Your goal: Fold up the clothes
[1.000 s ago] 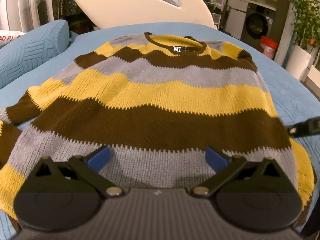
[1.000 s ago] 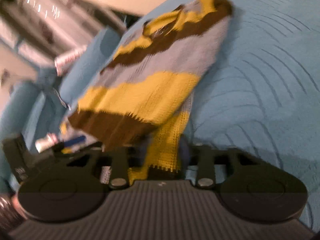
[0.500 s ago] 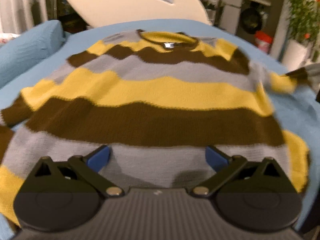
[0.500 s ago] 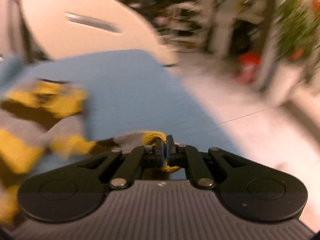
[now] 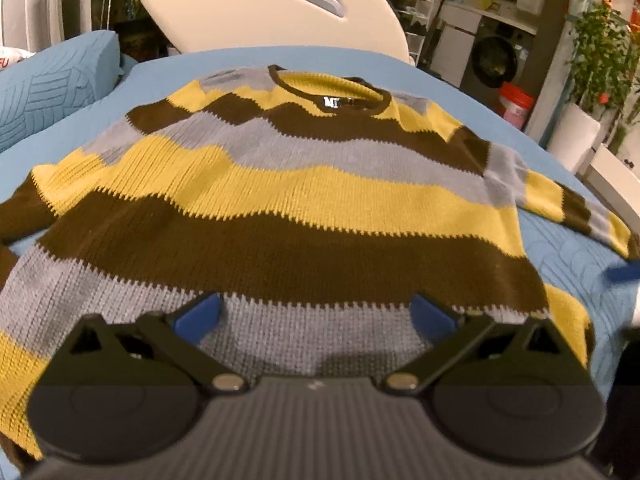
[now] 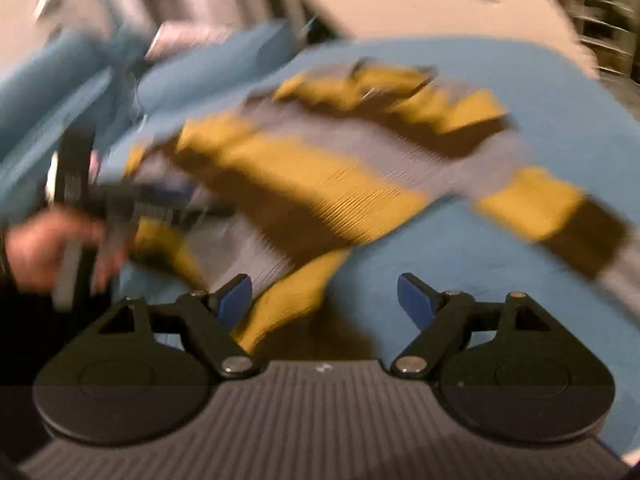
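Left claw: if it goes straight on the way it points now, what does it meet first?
Probably the striped sweater: the open left claw points down at its grey hem band, nothing between. Depth is unclear.

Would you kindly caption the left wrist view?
Open left gripper hovers over a striped sweater spread flat on a blue bed.

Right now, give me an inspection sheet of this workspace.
Surface: bed under a blue quilted cover.
Job's things: striped sweater spread flat, front up, not yet folded; one sleeve stretched sideways.
Clutter: blue pillow beside the sweater.
Grippers: left gripper open over the hem, holding nothing; right gripper jaws opening, nothing pinched.
Cables: nothing seen.
Surroundings: white headboard, washing machine, orange bucket, potted plant.
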### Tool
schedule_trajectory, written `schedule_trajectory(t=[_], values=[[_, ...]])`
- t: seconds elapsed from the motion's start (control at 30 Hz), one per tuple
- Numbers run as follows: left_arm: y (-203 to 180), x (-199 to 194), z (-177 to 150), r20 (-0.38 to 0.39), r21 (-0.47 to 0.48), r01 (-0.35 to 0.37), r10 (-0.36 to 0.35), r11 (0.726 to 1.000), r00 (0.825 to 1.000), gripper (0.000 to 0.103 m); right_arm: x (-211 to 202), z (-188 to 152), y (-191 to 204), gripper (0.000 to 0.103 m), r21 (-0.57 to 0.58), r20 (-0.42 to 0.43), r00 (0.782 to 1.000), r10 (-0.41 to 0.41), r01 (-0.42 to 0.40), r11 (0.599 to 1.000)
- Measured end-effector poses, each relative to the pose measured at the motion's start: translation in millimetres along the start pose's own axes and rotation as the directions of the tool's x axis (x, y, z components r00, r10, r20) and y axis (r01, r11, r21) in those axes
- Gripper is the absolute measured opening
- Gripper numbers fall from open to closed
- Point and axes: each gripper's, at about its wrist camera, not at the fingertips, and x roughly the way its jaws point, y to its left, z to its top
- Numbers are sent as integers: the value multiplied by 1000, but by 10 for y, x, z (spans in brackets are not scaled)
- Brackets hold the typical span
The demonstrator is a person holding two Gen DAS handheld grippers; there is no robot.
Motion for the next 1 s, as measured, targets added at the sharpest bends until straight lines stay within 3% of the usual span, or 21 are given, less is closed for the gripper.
schedule_trajectory(t=[0.03,0.07,0.1,0.13,0.17,0.23,0.27,0.3,0.37,0.43,0.5,0.57,0.6,0.7,0.8,0.87,1.0], values=[[4,-18,1,6,-3,6,-6,1000,1000,103,204,-32,93,81,-21,-54,998,-33,32,999],[11,-42,3,14,-7,14,-14,1000,1000,103,264,-70,110,72,-26,-84,996,-43,41,999],[13,-59,4,19,-12,20,-20,1000,1000,103,300,-100,143,52,-41,-102,994,-43,39,998],[28,-87,7,29,-25,36,-35,999,999,103,264,-104,205,19,-73,-106,994,5,-13,997],[47,-118,13,41,-38,54,-53,998,998,103,192,-90,252,14,-91,-132,985,112,-124,988],[69,-172,38,65,-52,81,-77,995,995,103,40,-68,357,15,-129,-194,932,305,-333,934],[73,-206,60,77,-52,87,-83,995,994,103,-33,-71,408,18,-170,-238,908,344,-387,906],[79,-252,96,94,-50,98,-93,994,991,103,-54,-59,394,20,-191,-261,908,329,-383,904],[125,-380,211,141,-30,114,-108,993,984,103,-156,24,253,23,-210,-261,940,221,-279,937],[154,-448,335,167,9,96,-96,995,981,103,-285,204,-171,35,-74,-182,967,178,-194,978],[268,-502,662,214,106,-12,-11,994,977,103,-400,337,-495,66,23,-95,983,158,-156,987],[430,-402,1039,250,205,-125,72,971,966,103,-492,478,-727,77,53,18,993,117,-117,992],[495,-330,1171,256,234,-161,99,959,961,103,-493,543,-810,75,61,62,994,94,-98,993],[743,101,1678,212,296,-223,164,929,963,103,-300,770,-1114,75,118,182,983,15,-37,992],[981,731,2169,117,330,-230,202,915,972,103,111,992,-1405,75,206,258,965,-53,-2,978],[1054,1185,2392,76,366,-252,241,896,968,103,453,1136,-1613,75,284,289,944,-160,75,956],[1077,1781,2514,23,457,-219,235,862,972,103,785,1107,-1839,75,433,382,889,-252,69,899]])
